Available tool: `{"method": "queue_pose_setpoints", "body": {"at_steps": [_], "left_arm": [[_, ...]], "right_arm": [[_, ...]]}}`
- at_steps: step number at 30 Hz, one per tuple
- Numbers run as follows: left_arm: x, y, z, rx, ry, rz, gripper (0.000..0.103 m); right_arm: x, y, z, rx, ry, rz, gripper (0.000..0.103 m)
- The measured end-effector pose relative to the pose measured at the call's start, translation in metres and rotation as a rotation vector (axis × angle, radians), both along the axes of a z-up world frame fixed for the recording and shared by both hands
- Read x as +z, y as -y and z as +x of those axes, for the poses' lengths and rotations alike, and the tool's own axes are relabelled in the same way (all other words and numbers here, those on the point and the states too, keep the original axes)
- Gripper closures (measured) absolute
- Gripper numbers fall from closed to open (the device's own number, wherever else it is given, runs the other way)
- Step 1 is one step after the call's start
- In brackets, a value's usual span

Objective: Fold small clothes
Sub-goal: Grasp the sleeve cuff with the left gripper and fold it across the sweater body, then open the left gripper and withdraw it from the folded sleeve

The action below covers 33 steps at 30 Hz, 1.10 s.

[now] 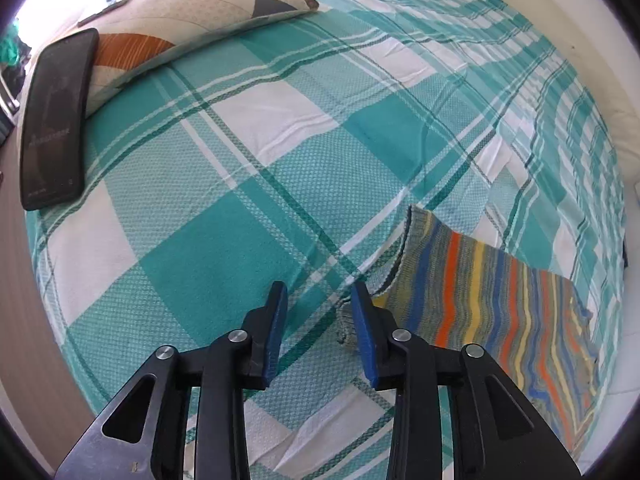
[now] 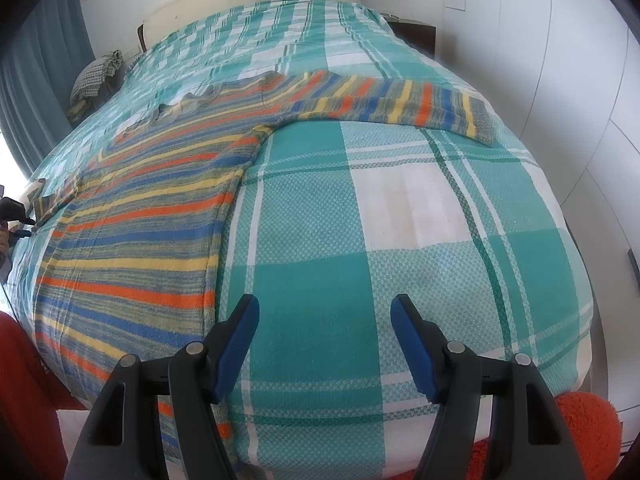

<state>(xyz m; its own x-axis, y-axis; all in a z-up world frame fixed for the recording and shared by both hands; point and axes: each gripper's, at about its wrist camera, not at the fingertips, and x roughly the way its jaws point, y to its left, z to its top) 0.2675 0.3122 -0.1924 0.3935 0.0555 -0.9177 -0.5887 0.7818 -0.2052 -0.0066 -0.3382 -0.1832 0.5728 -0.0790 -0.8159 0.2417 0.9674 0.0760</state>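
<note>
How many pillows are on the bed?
2. A big patterned pillow lies at the bed's far left corner in the left wrist view; a small checked pillow sits by the curtain in the right wrist view. Others may be hidden.

Knitted sweater with orange, blue, yellow and grey stripes [image 2: 136, 216], spread flat on bed, one sleeve [image 2: 400, 104] stretched sideways

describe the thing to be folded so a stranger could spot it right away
On the bed's teal and white checked cover, look on the left half of the right wrist view. The striped sweater lies flat there, one sleeve stretched out; it alone has orange, blue and yellow bands.
</note>
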Motion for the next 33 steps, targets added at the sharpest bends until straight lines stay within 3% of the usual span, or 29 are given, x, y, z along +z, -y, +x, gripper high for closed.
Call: {"method": "queue_pose_setpoints", "body": {"at_steps": [3, 9, 11, 14, 16, 20, 28, 33], "left_arm": [[0.012, -0.001, -0.010, 0.019, 0.031, 0.039, 0.044], [0.019, 0.054, 0.006, -0.211, 0.055, 0.131, 0.022], [0.005, 0.062, 0.013, -0.233, 0.000, 0.169, 0.021], [-0.024, 0.050, 0.009, -0.161, -0.115, 0.190, 0.021], [-0.024, 0.041, -0.005, -0.141, -0.091, 0.185, 0.017], [-0.010, 0.050, -0.030, -0.195, -0.112, 0.295, 0.017], [0.030, 0.111, -0.096, -0.371, 0.057, 0.123, 0.014], [0.028, 0.179, -0.134, -0.558, 0.066, 0.031, 0.012]], "right_arm": [[0.000, 0.000, 0.000, -0.003, 0.001, 0.002, 0.035], [0.000, -0.004, 0.001, 0.012, -0.007, -0.012, 0.035], [0.001, -0.005, 0.000, 0.015, -0.003, -0.018, 0.035], [0.005, -0.004, -0.003, 0.007, 0.014, -0.017, 0.035], [0.008, 0.000, -0.006, -0.007, 0.029, -0.012, 0.035], [0.008, 0.007, -0.006, -0.032, 0.033, 0.009, 0.035], [0.012, 0.000, -0.006, -0.012, 0.045, -0.010, 0.035], [0.016, -0.007, -0.006, 0.015, 0.050, -0.018, 0.035]]}}
